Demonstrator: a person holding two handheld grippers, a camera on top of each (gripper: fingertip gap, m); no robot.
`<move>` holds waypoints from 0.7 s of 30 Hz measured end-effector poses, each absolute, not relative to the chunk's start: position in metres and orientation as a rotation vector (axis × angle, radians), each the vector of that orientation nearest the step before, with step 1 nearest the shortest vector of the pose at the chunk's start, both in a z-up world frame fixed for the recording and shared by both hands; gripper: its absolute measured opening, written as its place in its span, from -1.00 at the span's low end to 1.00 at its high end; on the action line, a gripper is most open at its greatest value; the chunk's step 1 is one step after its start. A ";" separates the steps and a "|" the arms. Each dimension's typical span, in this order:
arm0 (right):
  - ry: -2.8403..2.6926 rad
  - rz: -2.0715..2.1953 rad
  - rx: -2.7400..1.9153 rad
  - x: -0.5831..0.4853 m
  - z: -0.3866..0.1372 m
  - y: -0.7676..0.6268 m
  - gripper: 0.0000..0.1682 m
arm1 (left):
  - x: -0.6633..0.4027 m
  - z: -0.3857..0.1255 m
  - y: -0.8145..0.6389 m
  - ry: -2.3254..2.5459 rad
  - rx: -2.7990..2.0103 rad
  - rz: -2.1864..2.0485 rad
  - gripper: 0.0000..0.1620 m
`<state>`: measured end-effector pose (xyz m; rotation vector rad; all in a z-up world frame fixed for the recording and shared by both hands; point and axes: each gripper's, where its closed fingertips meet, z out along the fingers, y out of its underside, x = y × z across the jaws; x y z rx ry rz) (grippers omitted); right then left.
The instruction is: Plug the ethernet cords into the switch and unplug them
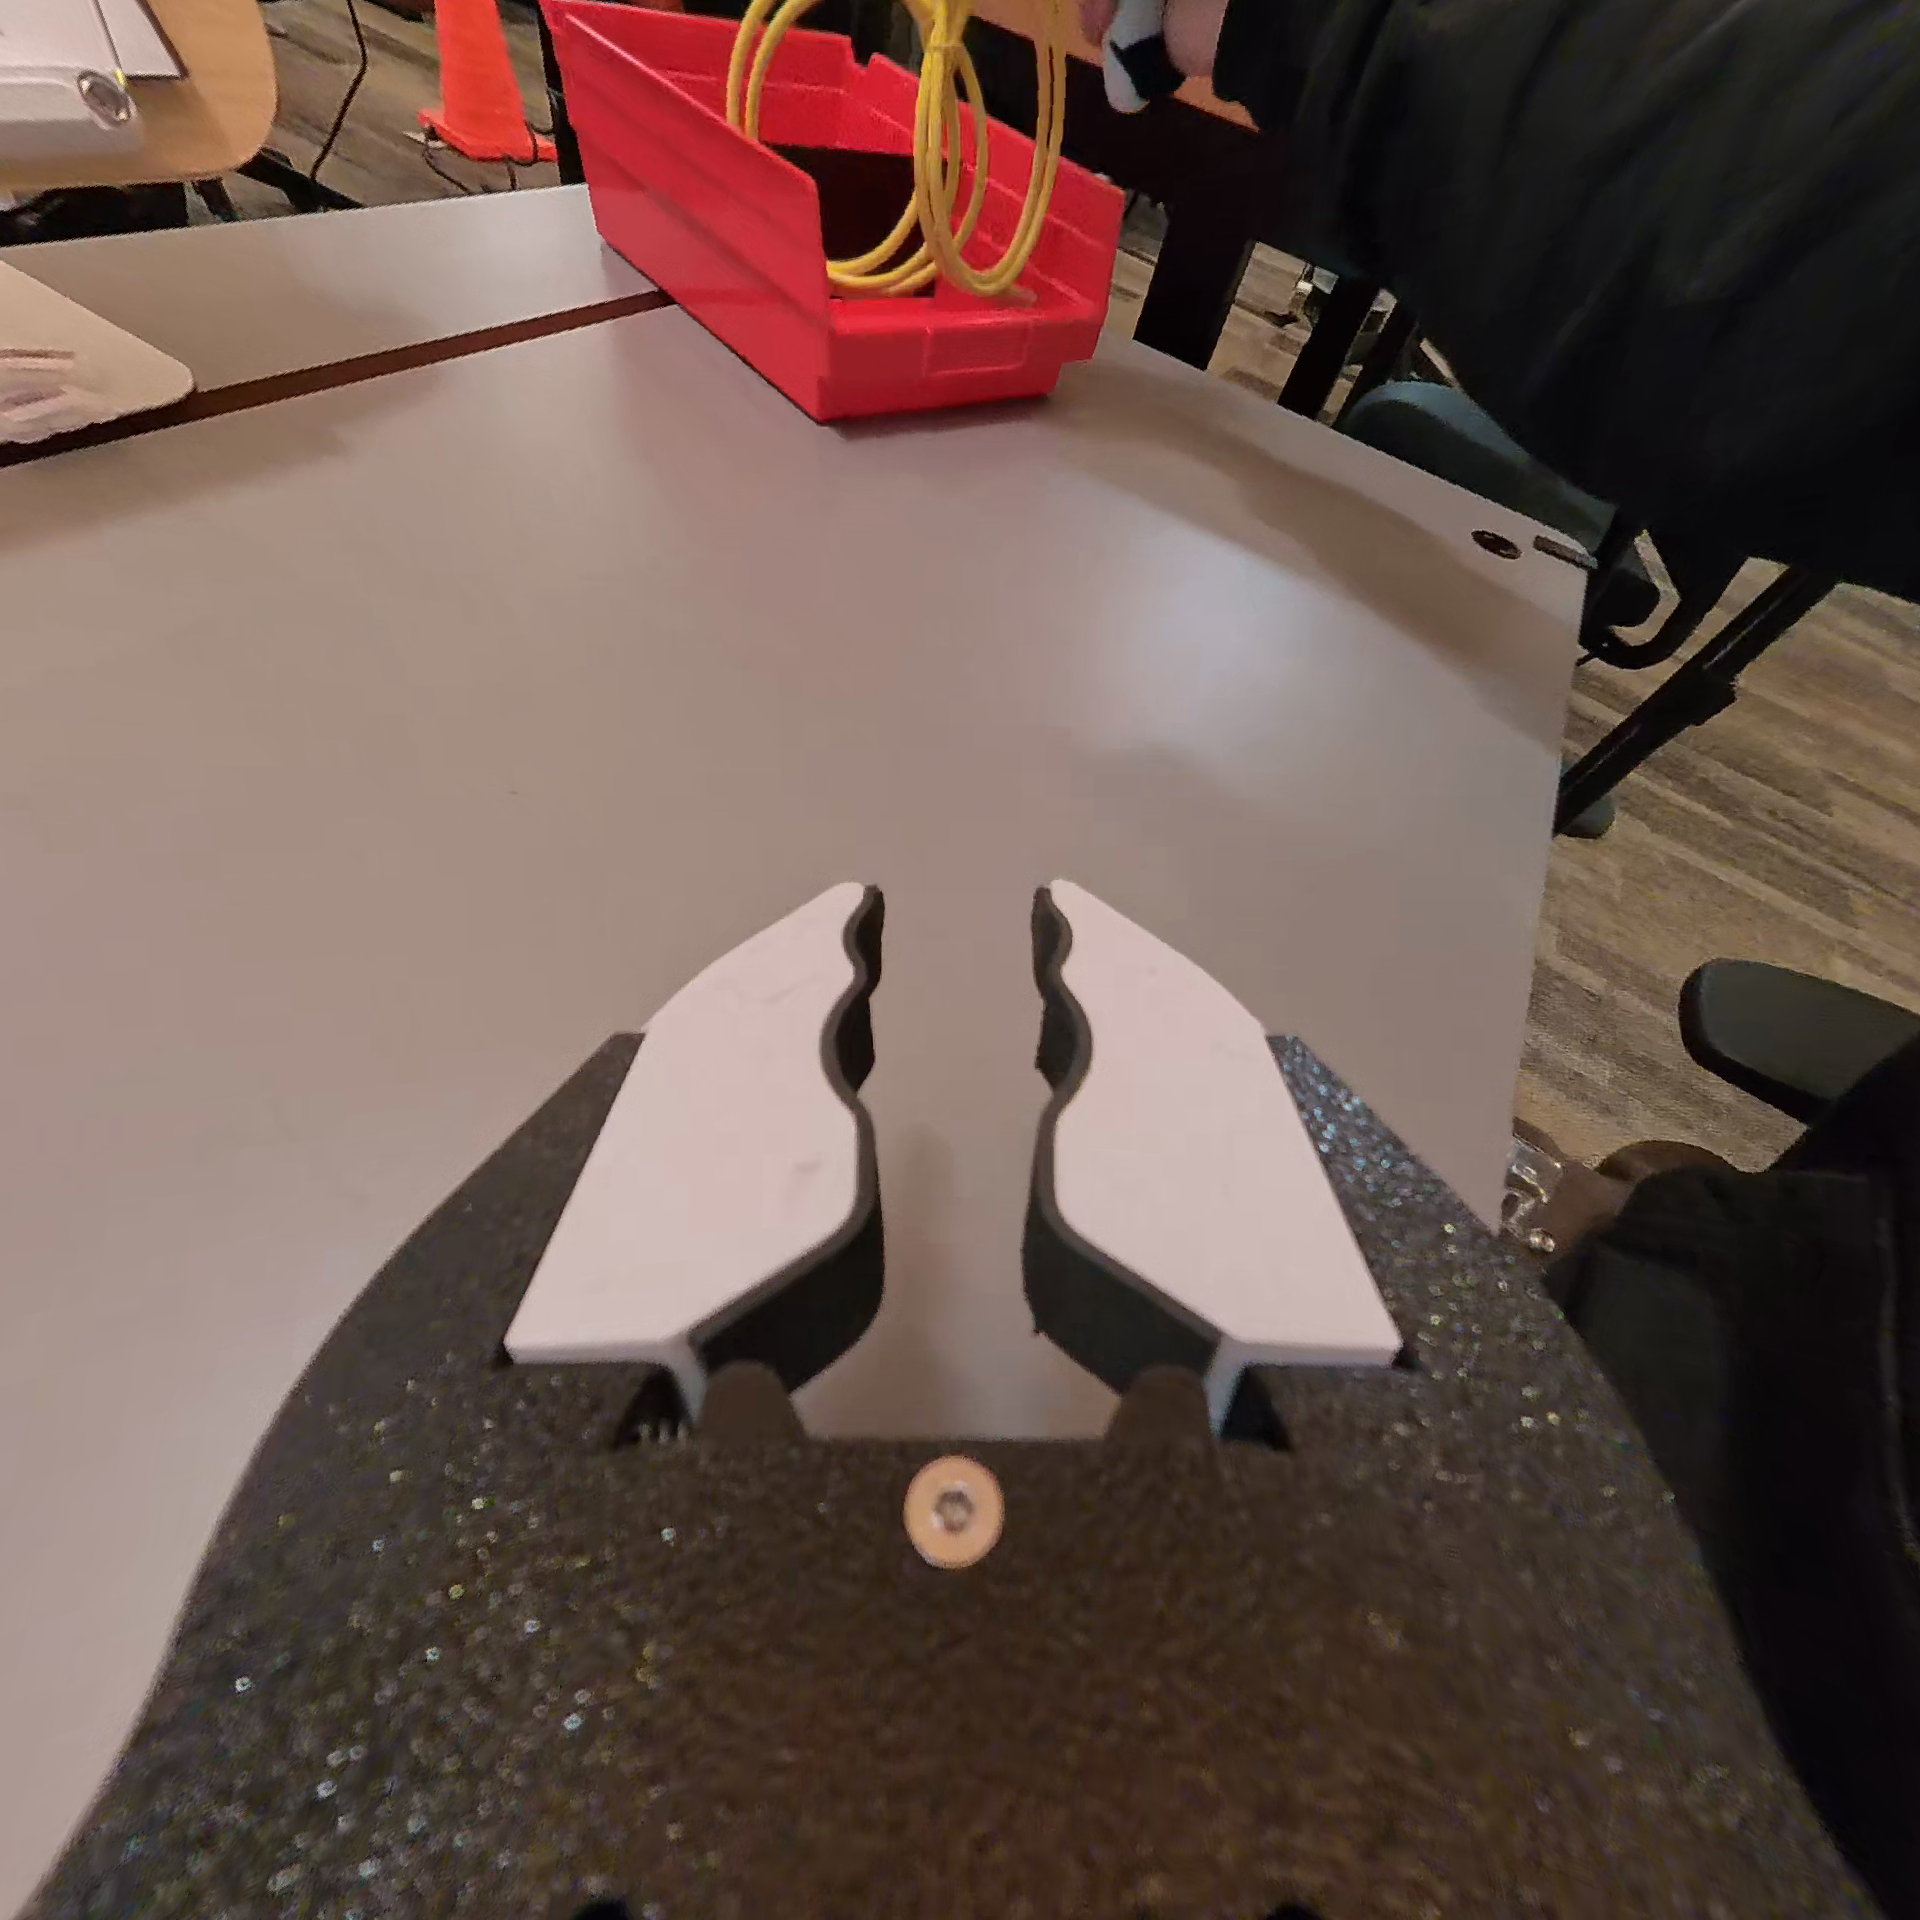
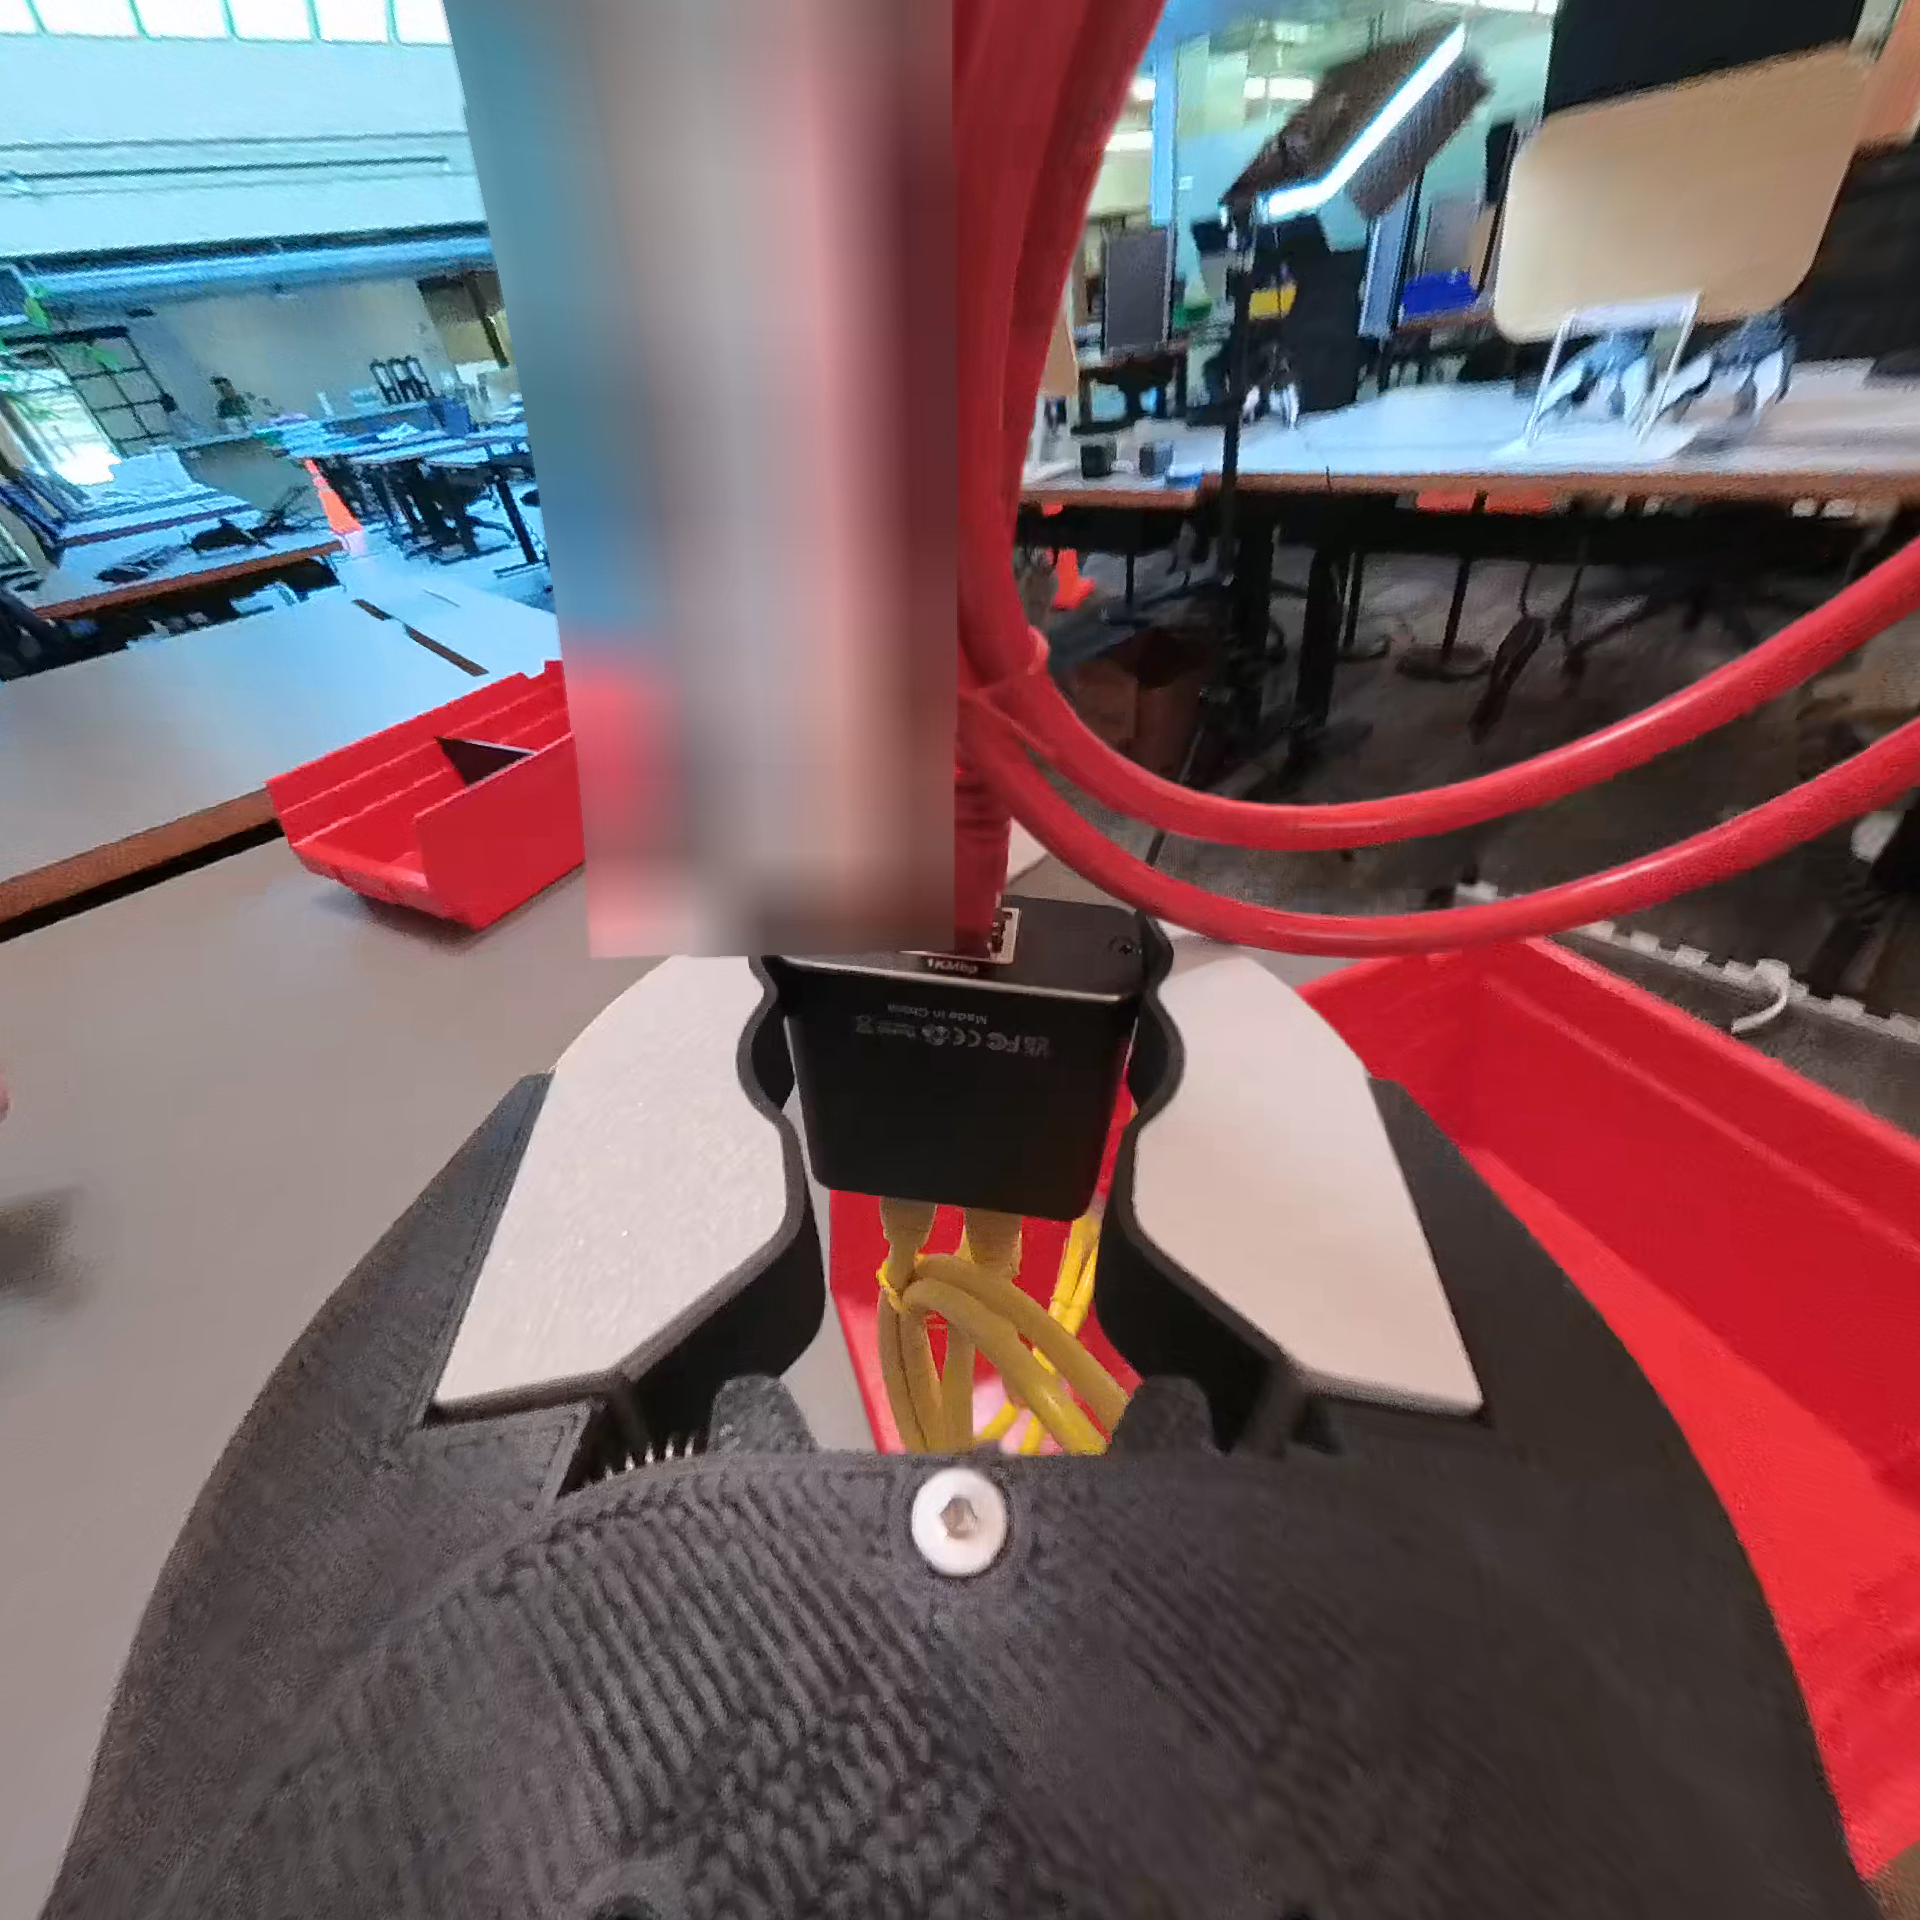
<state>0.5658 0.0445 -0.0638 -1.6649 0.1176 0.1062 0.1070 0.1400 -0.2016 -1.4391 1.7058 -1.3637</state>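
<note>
In the right wrist view, my right gripper (image 2: pixel 956 997) is shut on a small black switch (image 2: pixel 956 1101) and holds it in the air. A red ethernet cord (image 2: pixel 1351 821) is plugged into the switch's far end and loops off to the right. Two yellow ethernet cords (image 2: pixel 977 1340) are plugged into its near end and hang down. In the left wrist view, my left gripper (image 1: pixel 958 904) is open and empty, low over the grey table (image 1: pixel 623 675). The yellow cords (image 1: pixel 940 208) hang from above into a red bin (image 1: pixel 727 239) at the table's far edge.
A red bin (image 2: pixel 1558 1143) lies under and right of the switch, and a second red bin (image 2: pixel 416 831) sits on the table to the left. A person in dark clothing (image 1: pixel 1558 260) stands at the table's right edge, by chairs. An orange cone (image 1: pixel 478 83) stands beyond. Left tips to right tips: about 50 centimetres.
</note>
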 end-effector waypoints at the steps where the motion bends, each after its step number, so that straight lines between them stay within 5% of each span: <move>1: 0.143 0.105 -1.689 0.570 -0.073 0.045 -0.24 | 0.108 -0.203 0.141 1.706 -1.448 -1.367 -0.67; 21: 0.570 0.029 -1.852 0.633 -0.126 0.018 -0.23 | 0.124 -0.214 0.142 1.741 -1.490 -1.413 -0.68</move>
